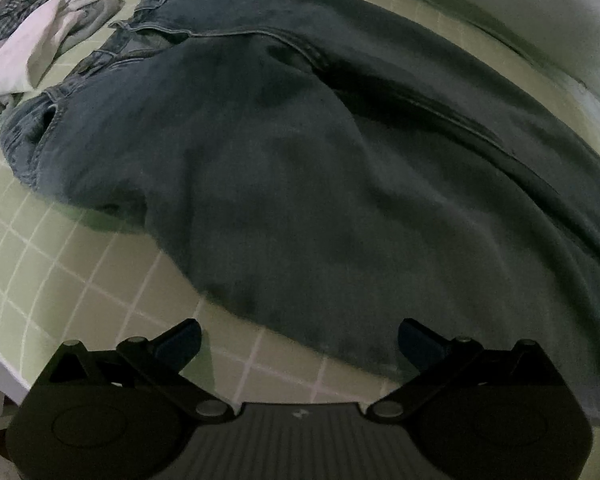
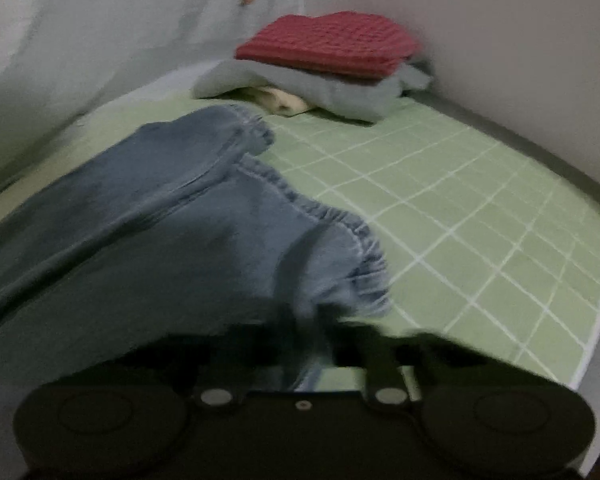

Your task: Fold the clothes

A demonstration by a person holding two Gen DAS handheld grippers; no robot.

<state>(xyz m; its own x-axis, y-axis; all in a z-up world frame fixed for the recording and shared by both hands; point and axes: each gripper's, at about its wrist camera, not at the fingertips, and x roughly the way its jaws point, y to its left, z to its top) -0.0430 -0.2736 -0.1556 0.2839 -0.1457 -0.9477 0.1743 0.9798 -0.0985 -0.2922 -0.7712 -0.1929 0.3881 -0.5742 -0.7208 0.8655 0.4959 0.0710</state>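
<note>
Jeans (image 1: pixel 300 160) lie flat on the green grid bed sheet (image 1: pixel 40 272), legs together. Right hand-held gripper (image 2: pixel 320 332) is pinched narrow on the denim near the hem at 6 o'clock; left hand-held gripper (image 1: pixel 300 340) is wide, empty. Step, I'd judge: lengthwise fold done, crosswise next. Needs left to grab the leg edge, then carry hems twd the waistband (image 1: pixel 112 52) at 10 o'clock.

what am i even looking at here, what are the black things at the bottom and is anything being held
These are two views from cameras that a person carries, one on each handheld two-finger gripper, looking forward along its fingers. The black shapes at the bottom are the tools themselves.

The left wrist view shows the left gripper open, holding nothing, above dark blue denim jeans spread on a green sheet with a white grid. A crumpled pile of white and grey clothes lies beyond the waistband.

The right wrist view is blurred. The right gripper looks shut on denim near the jeans' hem. Behind, in the corner, a red waffle-textured cloth tops a stack of folded grey clothes.
</note>
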